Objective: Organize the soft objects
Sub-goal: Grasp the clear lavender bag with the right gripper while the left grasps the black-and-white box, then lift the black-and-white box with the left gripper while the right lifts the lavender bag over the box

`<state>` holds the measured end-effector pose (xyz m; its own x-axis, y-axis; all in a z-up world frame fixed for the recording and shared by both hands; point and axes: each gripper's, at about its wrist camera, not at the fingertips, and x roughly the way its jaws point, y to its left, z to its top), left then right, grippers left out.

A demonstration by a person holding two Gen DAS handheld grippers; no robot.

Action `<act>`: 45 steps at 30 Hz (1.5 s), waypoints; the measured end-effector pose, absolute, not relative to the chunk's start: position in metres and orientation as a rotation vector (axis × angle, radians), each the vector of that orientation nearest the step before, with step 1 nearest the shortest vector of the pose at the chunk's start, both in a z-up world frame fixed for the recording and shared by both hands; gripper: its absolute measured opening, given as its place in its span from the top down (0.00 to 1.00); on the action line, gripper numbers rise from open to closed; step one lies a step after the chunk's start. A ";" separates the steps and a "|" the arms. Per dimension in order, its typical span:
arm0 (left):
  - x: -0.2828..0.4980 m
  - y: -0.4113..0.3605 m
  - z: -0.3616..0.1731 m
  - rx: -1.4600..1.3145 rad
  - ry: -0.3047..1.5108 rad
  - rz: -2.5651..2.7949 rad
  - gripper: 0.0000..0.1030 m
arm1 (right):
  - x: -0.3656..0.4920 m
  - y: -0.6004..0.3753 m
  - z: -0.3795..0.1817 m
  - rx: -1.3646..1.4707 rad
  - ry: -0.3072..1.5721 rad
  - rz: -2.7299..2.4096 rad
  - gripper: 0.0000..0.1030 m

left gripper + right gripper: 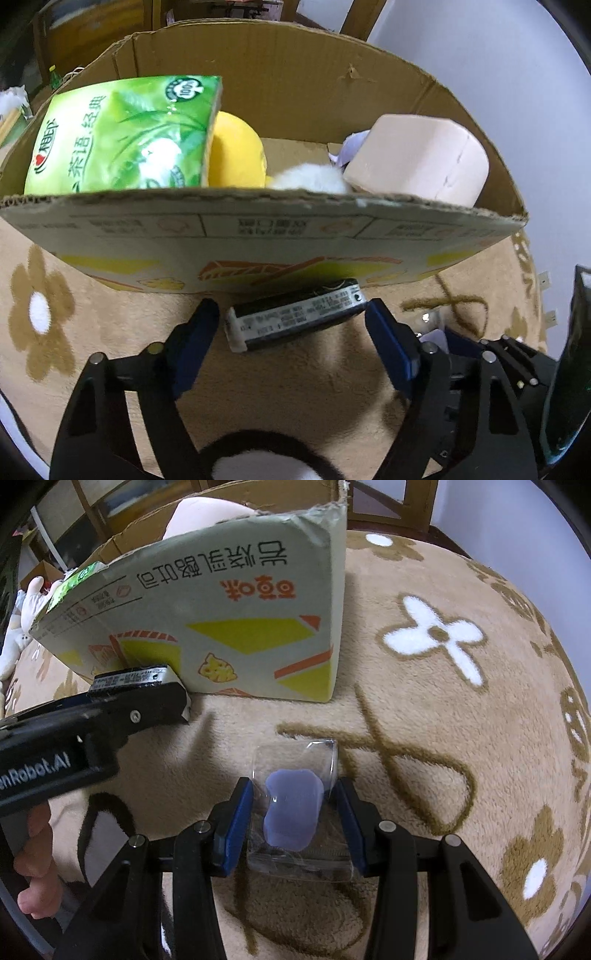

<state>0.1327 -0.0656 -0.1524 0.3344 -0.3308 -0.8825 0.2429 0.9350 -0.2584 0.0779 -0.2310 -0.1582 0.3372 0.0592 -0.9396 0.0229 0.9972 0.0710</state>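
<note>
My left gripper [291,317] is shut on a small dark packet with a white end [295,319], held just before the near wall of a cardboard box [258,236]. The box holds a green tissue pack [122,136], a yellow plush [236,155], a white fluffy item [310,177] and a pale pink roll [417,158]. My right gripper [293,805] is shut on a clear plastic packet with a purple item inside [293,808], low over the rug. The left gripper [110,701] with its dark packet [129,677] shows in the right wrist view beside the box [221,620].
A tan plush rug with flower patterns [443,701] lies under everything. A white plush toy [22,620] lies at the far left behind the box. Wooden chair legs [388,502] stand behind. A dark upright object [569,369] is at the right edge.
</note>
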 end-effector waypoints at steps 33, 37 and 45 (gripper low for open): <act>0.057 -0.015 -0.028 0.006 0.701 -0.179 0.32 | 0.038 -0.244 -0.021 0.186 0.694 0.119 0.53; 0.054 -0.014 -0.008 0.022 0.621 -0.187 0.32 | 0.043 -0.239 -0.003 0.179 0.632 0.150 0.53; 0.062 -0.032 0.010 0.113 0.510 -0.243 0.32 | 0.063 -0.231 0.012 0.145 0.580 0.173 0.53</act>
<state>0.0621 -0.0319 0.0103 0.8448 -0.2021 -0.4954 0.2584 0.9649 0.0470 0.0627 -0.2311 0.0122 0.8225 0.2024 -0.5315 -0.1208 0.9754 0.1846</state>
